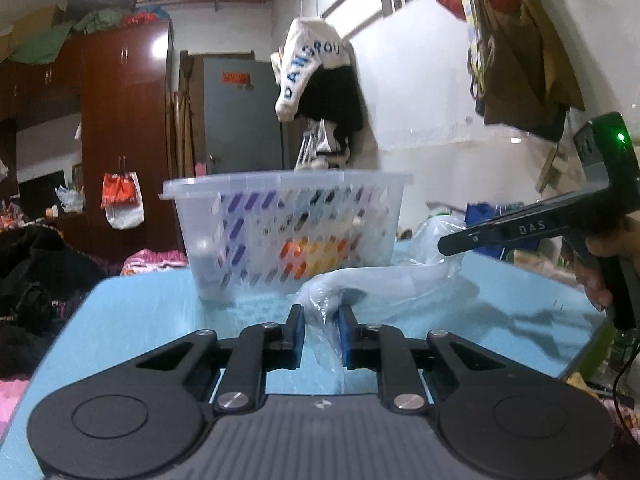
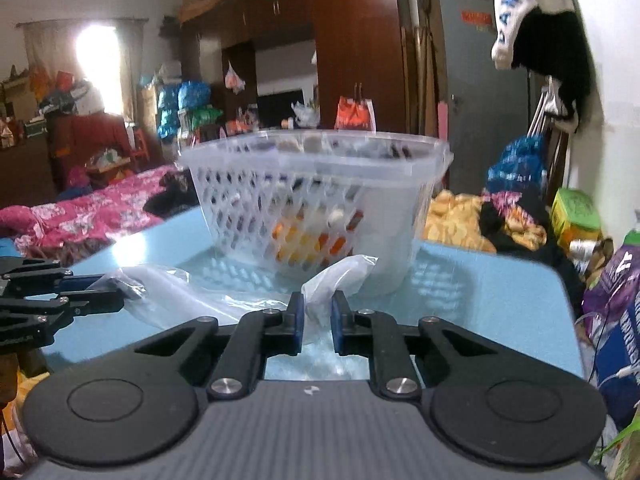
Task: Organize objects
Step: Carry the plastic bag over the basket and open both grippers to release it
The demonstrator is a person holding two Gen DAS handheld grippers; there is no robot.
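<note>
Blue pads (image 1: 298, 330) of the left gripper (image 1: 321, 330) pinch one end of a clear plastic bag (image 1: 380, 286), the jaws drawn close with crumpled film bunched between them. The right gripper (image 2: 316, 322) likewise clamps the bag's other end (image 2: 340, 276), its jaws narrow with a twist of plastic sticking up between the pads (image 2: 335, 322). The bag stretches across the table (image 1: 140, 312) between the two tools, lying mostly on the blue top. From the left wrist view the right gripper shows at the right edge (image 1: 540, 224), held by a hand (image 1: 600, 264); from the right wrist view the left gripper enters at the left edge (image 2: 60, 292) with the bag in its tips. Just behind the bag stands a translucent basket (image 1: 288, 184), upright on the table, with orange, yellow and purple items inside, too blurred to name. A wardrobe (image 1: 124, 128) and hanging clothes (image 1: 316, 76) fill the room beyond.
</note>
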